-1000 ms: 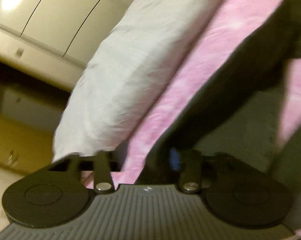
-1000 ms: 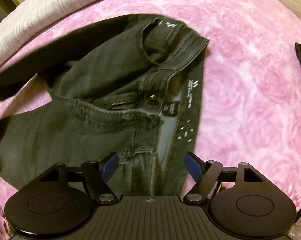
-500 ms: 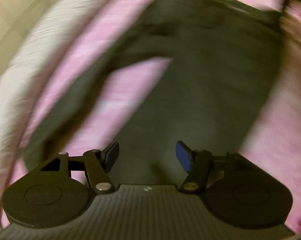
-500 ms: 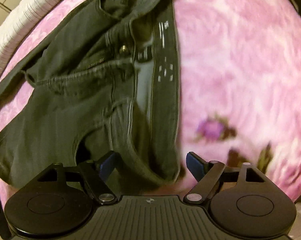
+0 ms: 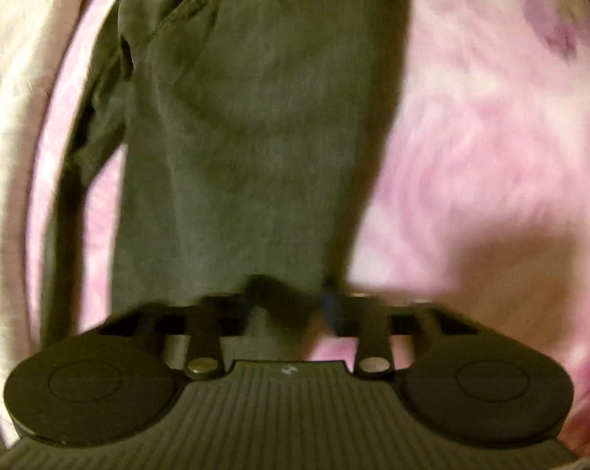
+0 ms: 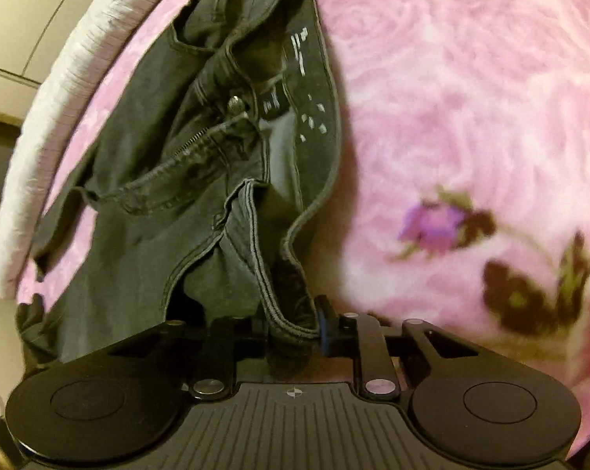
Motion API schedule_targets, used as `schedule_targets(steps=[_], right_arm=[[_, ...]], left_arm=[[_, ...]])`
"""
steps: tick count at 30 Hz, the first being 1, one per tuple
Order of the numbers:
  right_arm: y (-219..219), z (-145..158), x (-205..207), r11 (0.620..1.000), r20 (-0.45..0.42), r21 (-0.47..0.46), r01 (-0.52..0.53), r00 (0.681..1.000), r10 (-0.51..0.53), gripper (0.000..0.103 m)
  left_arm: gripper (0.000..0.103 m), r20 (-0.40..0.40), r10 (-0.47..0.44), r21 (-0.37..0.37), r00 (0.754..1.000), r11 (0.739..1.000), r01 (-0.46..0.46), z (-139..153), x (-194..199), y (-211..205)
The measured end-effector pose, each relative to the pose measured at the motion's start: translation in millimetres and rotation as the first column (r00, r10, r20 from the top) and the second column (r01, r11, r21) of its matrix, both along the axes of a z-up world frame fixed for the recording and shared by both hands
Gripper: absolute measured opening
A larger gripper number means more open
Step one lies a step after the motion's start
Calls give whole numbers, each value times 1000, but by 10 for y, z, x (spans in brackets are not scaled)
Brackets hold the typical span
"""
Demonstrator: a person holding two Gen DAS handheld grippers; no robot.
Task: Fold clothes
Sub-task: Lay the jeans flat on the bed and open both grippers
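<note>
Dark grey jeans [image 6: 146, 211] lie on a pink rose-patterned bedspread [image 6: 471, 98], fly open, zip and button showing. My right gripper [image 6: 293, 333] is shut on the near end of the waistband, which bunches between the fingers. In the left wrist view a jeans leg [image 5: 248, 137] runs away from me up the bed. My left gripper [image 5: 285, 305] is shut on the leg's near hem end; the view is blurred.
A white ribbed pillow or quilt edge [image 6: 60, 90] runs along the bed's left side, also in the left wrist view [image 5: 9, 125]. Cream cupboard panels [image 6: 17, 27] stand beyond. A dark flower print [image 6: 525, 297] marks the bedspread at right.
Both grippers were open half a second ago and have closed on the jeans: the right on the waistband, the left on the leg end. The left camera swung down over the leg.
</note>
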State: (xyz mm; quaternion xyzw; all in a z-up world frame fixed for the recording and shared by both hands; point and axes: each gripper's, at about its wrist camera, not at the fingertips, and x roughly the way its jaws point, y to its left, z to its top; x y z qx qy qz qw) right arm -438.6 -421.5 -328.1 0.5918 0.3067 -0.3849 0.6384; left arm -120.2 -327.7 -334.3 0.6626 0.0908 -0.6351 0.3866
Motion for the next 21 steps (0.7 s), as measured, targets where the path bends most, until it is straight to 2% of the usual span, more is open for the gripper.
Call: schedule_targets(steps=[3, 8, 11, 13, 14, 16, 17, 18, 19, 21], right_arm=[[-228, 210, -469, 1000, 17, -21, -6, 1000, 7, 18], [-711, 550, -1476, 995, -40, -98, -6, 999, 2, 18], [-1022, 582, -1796, 990, -75, -100, -96, 993, 89, 19], [-1100, 556, -1836, 984, -103, -103, -145, 986, 134, 22], [-1125, 520, -1799, 982, -106, -94, -162, 983, 152, 23], [-1106, 506, -1746, 979, -141, -90, -183, 976, 169, 29], [-1092, 525, -1715, 976, -166, -101, -195, 970, 177, 36], [-1089, 545, -1676, 972, -196, -114, -207, 964, 182, 45], [-1088, 565, -1635, 967, -226, -128, -219, 956, 187, 49], [-1063, 652, -1564, 960, -281, -172, -222, 945, 168, 56]], left_arm=[[11, -53, -3, -7, 999, 1000, 2, 132, -336, -143], [12, -212, 3, -10, 977, 1000, -6, 447, -1307, -485], [20, -294, 58, 7, 954, 998, -58, 578, -1708, -713], [23, -306, 99, 14, 947, 995, -99, 622, -1710, -817], [26, -306, 121, 15, 944, 992, -123, 651, -1690, -835], [39, -258, 161, -7, 953, 986, -168, 687, -1520, -816], [41, -222, 187, -18, 957, 981, -195, 702, -1370, -773], [48, -175, 219, -28, 960, 973, -227, 711, -1208, -699], [52, -127, 252, -38, 959, 965, -258, 720, -1046, -624], [54, -11, 300, -56, 954, 952, -300, 689, -648, -470]])
